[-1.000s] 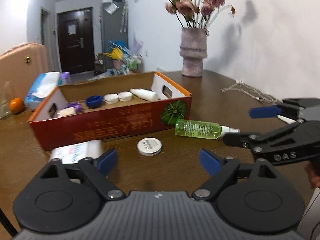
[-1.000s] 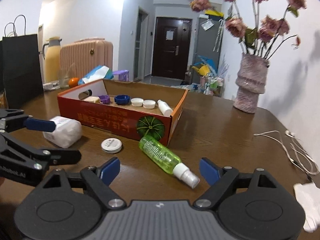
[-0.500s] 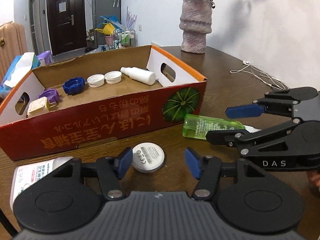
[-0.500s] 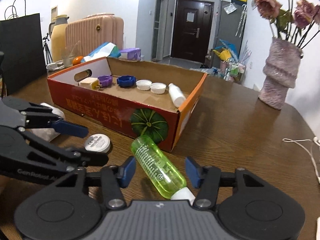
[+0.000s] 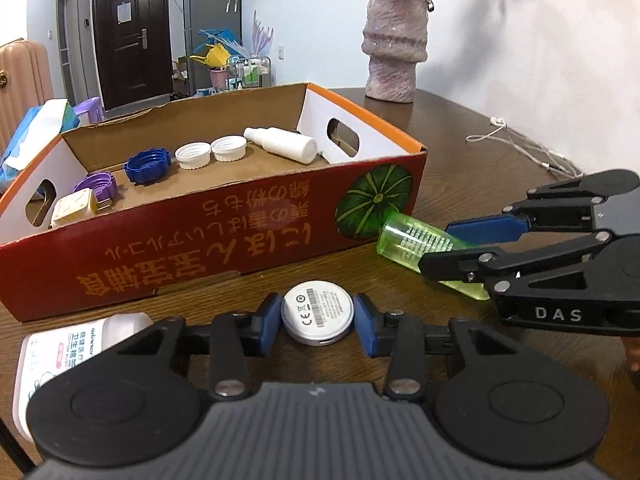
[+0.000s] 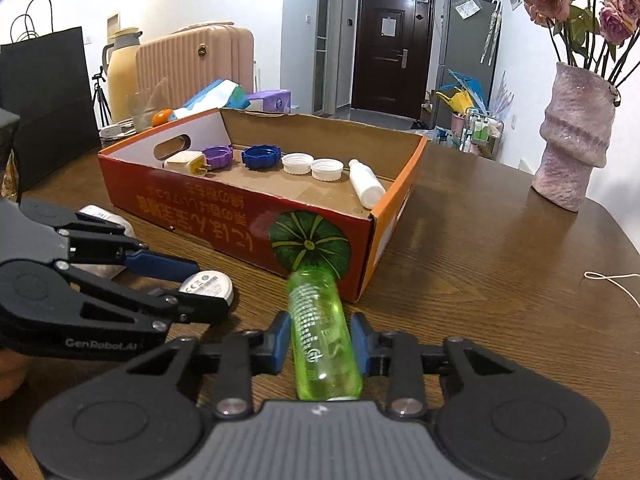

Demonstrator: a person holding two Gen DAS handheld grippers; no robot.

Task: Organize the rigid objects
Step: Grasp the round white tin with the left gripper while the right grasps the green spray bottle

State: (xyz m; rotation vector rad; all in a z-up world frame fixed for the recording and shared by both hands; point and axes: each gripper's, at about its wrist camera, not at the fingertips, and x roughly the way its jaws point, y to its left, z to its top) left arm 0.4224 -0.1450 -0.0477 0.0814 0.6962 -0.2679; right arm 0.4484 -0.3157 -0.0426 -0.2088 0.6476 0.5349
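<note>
A round white disc (image 5: 317,314) lies on the wooden table in front of the red cardboard box (image 5: 240,240). My left gripper (image 5: 317,306) is closing on it, and both blue pads touch its rim. A green clear bottle (image 6: 320,332) lies on its side with its base against the box's front corner. My right gripper (image 6: 319,324) is closing around its middle, pads against both sides. Each gripper shows in the other view: the right gripper (image 5: 440,246) over the bottle (image 5: 416,236), the left gripper (image 6: 208,290) at the disc (image 6: 208,284).
Inside the box (image 6: 208,216) lie a white bottle (image 5: 280,144), several caps and a plug (image 5: 76,210). A white packet (image 5: 60,344) lies by my left gripper. A pink vase (image 6: 572,148) and a white cable (image 5: 528,148) are to the right.
Both grippers moved forward and down to the table. The left jaws narrowed around the white disc and the right jaws around the green bottle.
</note>
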